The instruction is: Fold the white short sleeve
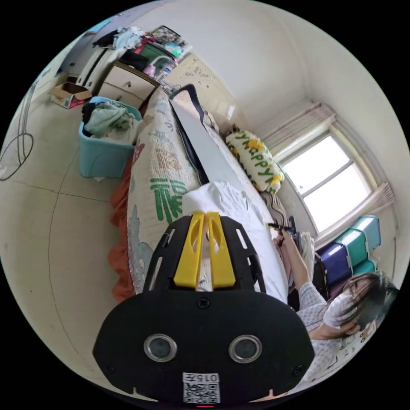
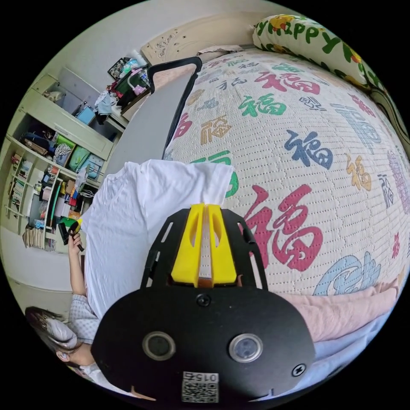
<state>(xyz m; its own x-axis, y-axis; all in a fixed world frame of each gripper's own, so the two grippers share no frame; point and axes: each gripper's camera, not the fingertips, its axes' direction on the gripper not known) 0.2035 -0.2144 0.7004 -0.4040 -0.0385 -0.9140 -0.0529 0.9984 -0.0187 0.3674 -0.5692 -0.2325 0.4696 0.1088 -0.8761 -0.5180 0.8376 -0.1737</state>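
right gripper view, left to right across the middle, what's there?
Shelves → other claw in the person's hand → white short sleeve → this view's claw, jaws closed on the shirt's edge → patterned bed cover.

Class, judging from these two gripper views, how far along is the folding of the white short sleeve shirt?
Done: the white shirt lies spread on the patterned bedspread, and no completed fold is evident. In hand: the right gripper and the left gripper each have their jaws nearly together at a shirt edge, seemingly pinching cloth. Left: apparently all the folding.
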